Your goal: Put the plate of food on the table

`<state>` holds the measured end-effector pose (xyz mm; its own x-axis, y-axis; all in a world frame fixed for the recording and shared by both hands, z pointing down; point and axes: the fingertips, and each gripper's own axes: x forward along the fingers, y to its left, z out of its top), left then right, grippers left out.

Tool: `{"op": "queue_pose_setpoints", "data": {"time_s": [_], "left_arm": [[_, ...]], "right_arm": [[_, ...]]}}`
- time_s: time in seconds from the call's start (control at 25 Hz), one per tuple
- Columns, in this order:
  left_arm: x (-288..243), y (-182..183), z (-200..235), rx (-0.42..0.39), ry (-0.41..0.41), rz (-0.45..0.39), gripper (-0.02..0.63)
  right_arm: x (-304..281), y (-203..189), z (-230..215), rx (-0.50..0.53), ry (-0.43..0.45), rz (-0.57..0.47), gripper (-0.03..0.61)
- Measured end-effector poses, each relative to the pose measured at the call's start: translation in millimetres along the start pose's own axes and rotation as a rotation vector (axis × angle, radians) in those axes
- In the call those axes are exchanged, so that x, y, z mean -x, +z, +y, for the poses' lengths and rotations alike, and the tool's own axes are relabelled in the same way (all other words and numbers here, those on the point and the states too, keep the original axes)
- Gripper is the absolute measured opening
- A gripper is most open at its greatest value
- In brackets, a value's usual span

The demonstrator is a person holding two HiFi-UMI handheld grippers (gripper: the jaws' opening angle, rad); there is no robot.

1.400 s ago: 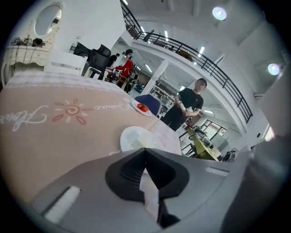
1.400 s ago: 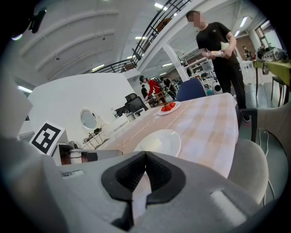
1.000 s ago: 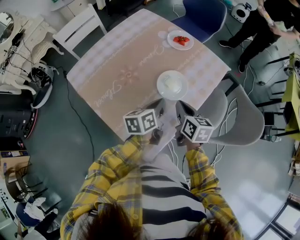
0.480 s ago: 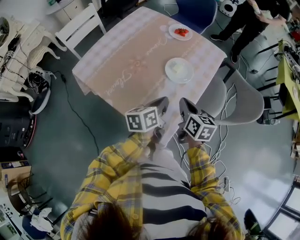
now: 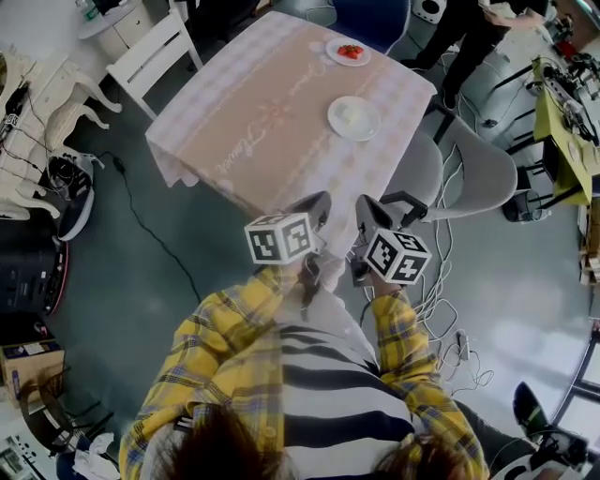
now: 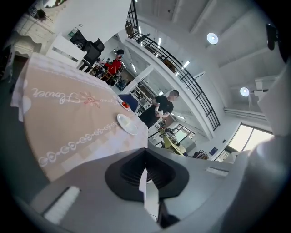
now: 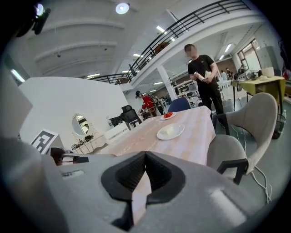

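Note:
A white plate with pale food (image 5: pixel 354 118) lies on the pink-clothed table (image 5: pixel 253 103) near its right edge. A second plate with red food (image 5: pixel 348 52) sits at the far corner. My left gripper (image 5: pixel 317 204) and right gripper (image 5: pixel 367 208) are held side by side close to my body, short of the table's near corner, both shut and empty. In the left gripper view its closed gripper (image 6: pixel 145 157) points at the pale plate (image 6: pixel 127 124). The right gripper view shows its closed gripper (image 7: pixel 145 159) below the same plate (image 7: pixel 170 132) and the red-food plate (image 7: pixel 168 115).
Two grey chairs (image 5: pixel 478 173) stand at the table's right side, a white chair (image 5: pixel 145 56) at the far left, a blue chair (image 5: pixel 375 19) at the far end. A person in black (image 5: pixel 469 23) stands beyond. Cables (image 5: pixel 441 309) trail over the floor on my right.
The table and both plates have slid up and away in the head view as I stepped back. Both grippers stayed shut and close to my body.

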<state>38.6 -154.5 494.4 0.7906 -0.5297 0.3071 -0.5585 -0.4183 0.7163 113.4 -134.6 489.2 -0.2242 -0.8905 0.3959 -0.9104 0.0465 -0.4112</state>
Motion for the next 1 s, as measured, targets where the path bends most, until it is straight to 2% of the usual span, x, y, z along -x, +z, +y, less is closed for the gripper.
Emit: {"op": "queue_pose_setpoints", "data": {"time_s": [0.24,0.52,0.84,1.0], "left_arm": [[13.0,-11.9,-20.4,-0.032,-0.028,-0.006,0.0],[22.7,-27.2,-38.1,-0.081,-0.021,-0.021,0.0],[43.9,-64.9,-57.5,-0.105,0.014,-0.024,-0.001],[55.3,-82.9,-73.2,-0.151,0.009,-0.004,0.0]], "right_arm": [[26.9,-4.7,8.5,0.001,-0.009,-0.024,-0.002],[50.2,-13.6,18.4,0.016,0.026,-0.03,-0.002],[98.3,-39.9,16.2,0.021,0.035,-0.013,-0.002],[118.6,-45.7,18.5,0.027,0.031,-0.02,-0.002]]}}
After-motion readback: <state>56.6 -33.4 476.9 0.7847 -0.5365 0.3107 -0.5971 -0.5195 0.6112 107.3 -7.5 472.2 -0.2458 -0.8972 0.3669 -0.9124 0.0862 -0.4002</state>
